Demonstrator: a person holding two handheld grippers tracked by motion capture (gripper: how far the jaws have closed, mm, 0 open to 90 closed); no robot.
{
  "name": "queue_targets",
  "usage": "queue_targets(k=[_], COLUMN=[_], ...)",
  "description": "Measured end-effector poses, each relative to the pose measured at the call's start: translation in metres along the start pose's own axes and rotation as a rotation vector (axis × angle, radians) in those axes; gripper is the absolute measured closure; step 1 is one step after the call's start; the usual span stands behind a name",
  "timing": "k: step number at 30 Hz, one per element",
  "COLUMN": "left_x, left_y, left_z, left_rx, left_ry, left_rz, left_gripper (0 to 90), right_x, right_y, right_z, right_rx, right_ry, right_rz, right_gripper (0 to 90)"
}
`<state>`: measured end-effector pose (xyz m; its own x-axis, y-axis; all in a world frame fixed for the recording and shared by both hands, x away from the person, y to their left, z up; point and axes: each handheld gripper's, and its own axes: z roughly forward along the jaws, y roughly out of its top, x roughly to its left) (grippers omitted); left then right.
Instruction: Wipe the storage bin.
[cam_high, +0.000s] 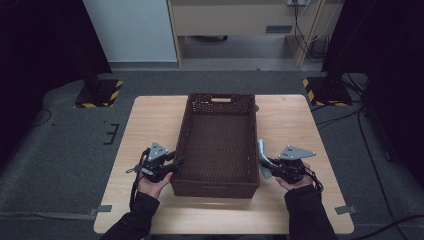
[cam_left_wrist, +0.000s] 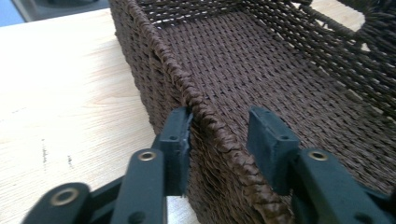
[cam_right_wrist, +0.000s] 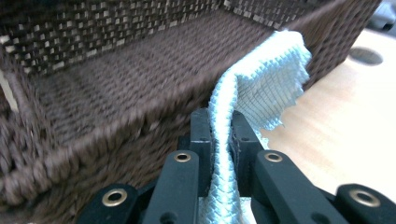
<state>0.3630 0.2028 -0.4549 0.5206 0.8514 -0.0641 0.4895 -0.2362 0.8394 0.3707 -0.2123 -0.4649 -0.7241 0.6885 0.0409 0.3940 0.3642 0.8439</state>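
Cloth (cam_right_wrist: 261, 88): pale blue, waffle-textured, crumpled, pinched upright, apparently draped against the right wall of the brown wicker basket (cam_high: 218, 186).

Light wooden table (cam_high: 150, 120) on grey carpet floor (cam_high: 60, 150). Two black stands with yellow-black striped bases (cam_high: 99, 93). Pale wall panel (cam_high: 131, 30), wooden cabinet (cam_high: 230, 17), cables (cam_high: 310, 40) behind.

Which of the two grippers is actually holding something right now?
The right gripper: its jaws are shut on the light blue cloth. The left gripper stands open, straddling the basket's rim.

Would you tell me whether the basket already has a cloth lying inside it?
No, the basket is bare inside; the right gripper holds the cloth at its rim.
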Motion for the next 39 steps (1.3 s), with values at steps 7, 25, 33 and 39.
queue_targets(k=[7,25,33,39], left_x=[-0.003,0.016,0.017,0.018], left_y=[0.001,0.010,0.010,0.011], left_z=[0.000,0.011,0.012,0.012], left_rx=[-0.006,0.004,0.010,0.014], left_ry=[0.039,0.048,0.044,0.047], left_rz=[-0.014,-0.016,-0.010,-0.019], left_gripper=[67.8,66.6,66.2,66.2], right_x=[0.004,0.002,0.001,0.000], right_y=[-0.018,0.004,-0.016,-0.019], right_z=[0.026,0.007,0.039,0.043], right_rx=[0.108,-0.053,0.115,0.145], right_ry=[0.018,0.028,0.021,0.020], right_rz=[0.021,0.003,0.012,0.033], right_gripper=[83.2,83.2,83.1,83.1])
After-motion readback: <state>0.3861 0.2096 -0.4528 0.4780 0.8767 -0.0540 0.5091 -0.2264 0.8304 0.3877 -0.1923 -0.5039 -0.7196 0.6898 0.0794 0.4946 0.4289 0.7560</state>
